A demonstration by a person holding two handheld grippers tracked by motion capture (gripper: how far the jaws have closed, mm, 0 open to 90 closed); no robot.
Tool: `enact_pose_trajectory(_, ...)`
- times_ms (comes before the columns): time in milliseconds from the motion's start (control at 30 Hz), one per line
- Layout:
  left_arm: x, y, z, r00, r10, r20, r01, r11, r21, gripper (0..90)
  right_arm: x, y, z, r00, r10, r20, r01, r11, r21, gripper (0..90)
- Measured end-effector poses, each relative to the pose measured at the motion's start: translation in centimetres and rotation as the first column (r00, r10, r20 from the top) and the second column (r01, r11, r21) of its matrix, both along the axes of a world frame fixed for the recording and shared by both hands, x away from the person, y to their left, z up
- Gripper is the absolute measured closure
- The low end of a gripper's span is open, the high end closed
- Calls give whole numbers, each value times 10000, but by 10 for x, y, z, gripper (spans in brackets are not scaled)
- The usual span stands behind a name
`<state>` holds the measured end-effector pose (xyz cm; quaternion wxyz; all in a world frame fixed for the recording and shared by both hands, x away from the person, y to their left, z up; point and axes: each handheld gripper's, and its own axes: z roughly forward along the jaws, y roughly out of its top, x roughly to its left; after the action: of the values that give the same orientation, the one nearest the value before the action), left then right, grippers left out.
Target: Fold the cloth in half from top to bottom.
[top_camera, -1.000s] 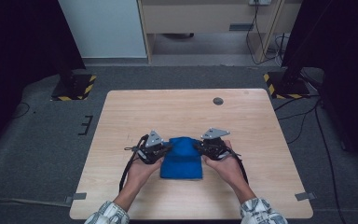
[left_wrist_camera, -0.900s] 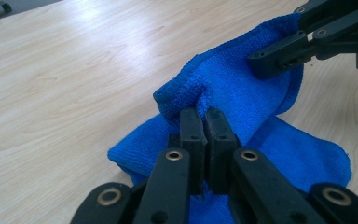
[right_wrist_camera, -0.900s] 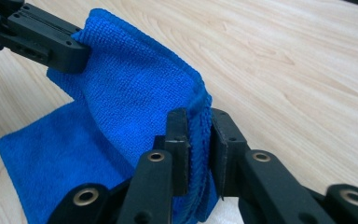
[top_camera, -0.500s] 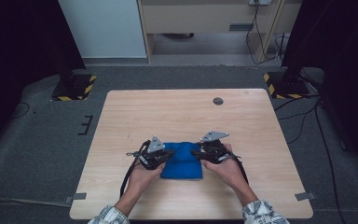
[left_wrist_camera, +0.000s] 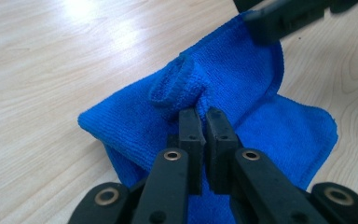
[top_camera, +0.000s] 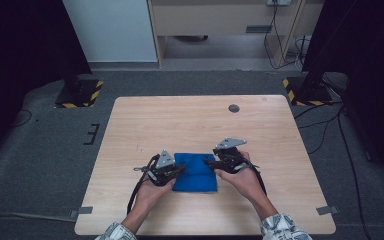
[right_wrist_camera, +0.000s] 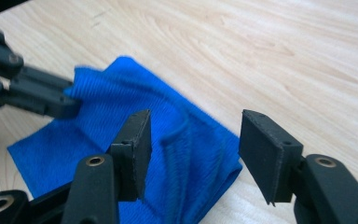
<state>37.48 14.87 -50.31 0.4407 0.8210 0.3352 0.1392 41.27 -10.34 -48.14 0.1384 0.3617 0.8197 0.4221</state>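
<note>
A blue microfibre cloth [top_camera: 196,176] lies folded on the wooden table [top_camera: 190,120], near its front edge. My left gripper [left_wrist_camera: 203,122] is shut on a raised fold of the cloth [left_wrist_camera: 223,84], bunching it up. In the high view that left gripper [top_camera: 179,170] sits at the cloth's left edge. My right gripper [right_wrist_camera: 193,144] stands open over the cloth's [right_wrist_camera: 168,135] right side. Its jaws have just been opening, and the cloth lies below and between the pads without being pressed. In the high view the right gripper [top_camera: 211,162] is at the cloth's upper right corner.
A small dark round insert [top_camera: 234,108] sits in the table near its far edge. Black cables trail from both grippers toward the person. Yellow-and-black stand bases [top_camera: 79,93] rest on the grey floor beyond the table's far corners.
The cloth looks shorter than a second ago, its far part drawn toward the person. The left gripper has edged slightly nearer and inward; the right hand has kept its place.
</note>
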Motion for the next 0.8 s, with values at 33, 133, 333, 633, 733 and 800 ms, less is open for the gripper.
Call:
enact_pose_trajectory(33, 0, 0, -1, 10000, -17, -2, 17, 10000, -52, 865, 1, 0, 1, 10000, -78, 15, 78, 10000, 62, 447)
enact_pose_trajectory(133, -2, 1, -3, 10000, -8, 30, 8, 10000, -83, 863, 3, 2, 6, 9998, -212, 9, 211, 9995, 245, 474)
enact_pose_trajectory(333, -3, 2, -4, 10000, -35, 29, 36, 9999, -119, 862, 6, 12, 3, 10000, -6, -88, 7, 9999, 117, 503)
enact_pose_trajectory(633, -7, 4, -5, 10000, -70, 69, 72, 9995, -294, 839, 2, 10, -5, 9977, 446, -501, -449, 9990, -48, 771)
enact_pose_trajectory(733, -10, 4, -5, 9998, -165, 78, 167, 9994, -318, 819, -4, 6, -5, 9966, 673, -481, -678, 9976, -100, 848)
enact_pose_trajectory(800, -14, 6, -5, 9998, -180, 97, 183, 9992, -345, 782, -9, 3, -4, 9956, 838, -415, -840, 9965, -26, 870)
